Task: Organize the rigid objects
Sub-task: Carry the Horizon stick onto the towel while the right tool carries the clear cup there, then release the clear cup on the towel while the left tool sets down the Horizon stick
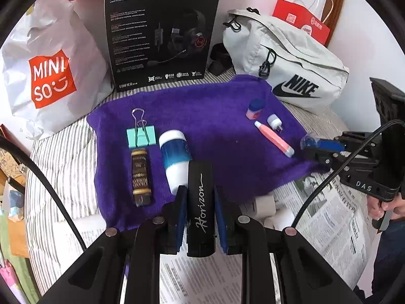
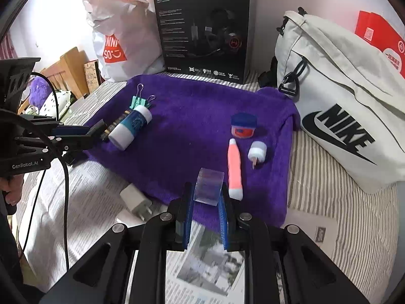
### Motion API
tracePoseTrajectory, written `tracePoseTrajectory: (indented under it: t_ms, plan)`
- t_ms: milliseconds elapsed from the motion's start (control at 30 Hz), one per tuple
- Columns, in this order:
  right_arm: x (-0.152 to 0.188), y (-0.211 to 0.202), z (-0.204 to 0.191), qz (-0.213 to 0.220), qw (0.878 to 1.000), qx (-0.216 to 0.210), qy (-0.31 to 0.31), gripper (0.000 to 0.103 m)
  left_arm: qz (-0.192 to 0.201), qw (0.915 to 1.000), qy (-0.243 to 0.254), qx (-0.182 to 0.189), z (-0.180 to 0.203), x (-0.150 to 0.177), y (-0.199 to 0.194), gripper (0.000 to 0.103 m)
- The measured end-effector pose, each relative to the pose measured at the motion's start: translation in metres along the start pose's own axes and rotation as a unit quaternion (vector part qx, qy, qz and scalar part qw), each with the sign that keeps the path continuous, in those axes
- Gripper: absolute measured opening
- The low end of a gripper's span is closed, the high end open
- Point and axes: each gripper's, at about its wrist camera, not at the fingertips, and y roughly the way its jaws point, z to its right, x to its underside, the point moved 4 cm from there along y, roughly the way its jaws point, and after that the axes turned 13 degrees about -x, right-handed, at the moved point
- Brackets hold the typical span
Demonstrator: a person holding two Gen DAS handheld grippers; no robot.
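Striped bedding carries a purple towel with newspaper spread at its near edge, and the rigid things lie sorted on that towel. At the centre of the left wrist view the left gripper is closed on a black case lettered "Horizon", its blue pads pressing both long sides, the case raised over the towel's near edge. Just beyond it, at eleven o'clock, a blue-and-white bottle lies on its side, touching or nearly touching the case's far end; beside that bottle at nine o'clock lies a dark patterned lighter-like bar, and a mint binder clip sits at the bar's far end. In the right wrist view the right gripper is closed on a small clear plastic box, held above the towel's near edge. At two o'clock from that box lies a pink tube, with a small white cap-like piece just beside it and a blue-lidded jar further off at twelve o'clock. A white plug adapter rests on the newspaper at nine o'clock from the box. Behind the towel stand a black headset box at twelve, a white Miniso bag at ten, and a pale Nike bag at two, with a red paper bag behind it.
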Motion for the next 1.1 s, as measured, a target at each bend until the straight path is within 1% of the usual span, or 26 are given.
tracePoseTrajectory:
  t_ms: [200,467,600,933,1100]
  plan:
    - [-0.008,0.022,0.006,-0.019,1.0,-0.005,0.001,0.018,-0.002,1.0,-0.007,0.004,-0.006,-0.011,0.008,0.021]
    - [-0.005,0.052,0.011,-0.057,0.998,-0.013,0.005,0.018,-0.007,0.9998,-0.018,0.007,-0.015,-0.018,0.02,0.021]
    - [-0.005,0.061,0.013,-0.069,0.998,-0.015,0.005,0.018,-0.007,0.9997,-0.021,0.01,-0.018,-0.02,0.023,0.021]
    - [-0.006,0.066,0.015,-0.075,0.997,-0.019,0.009,0.018,-0.011,0.9996,-0.023,0.013,-0.019,-0.022,0.025,0.021]
    - [-0.006,0.067,0.017,-0.075,0.997,-0.022,0.012,0.022,-0.013,0.9996,-0.023,0.014,-0.017,-0.022,0.025,0.021]
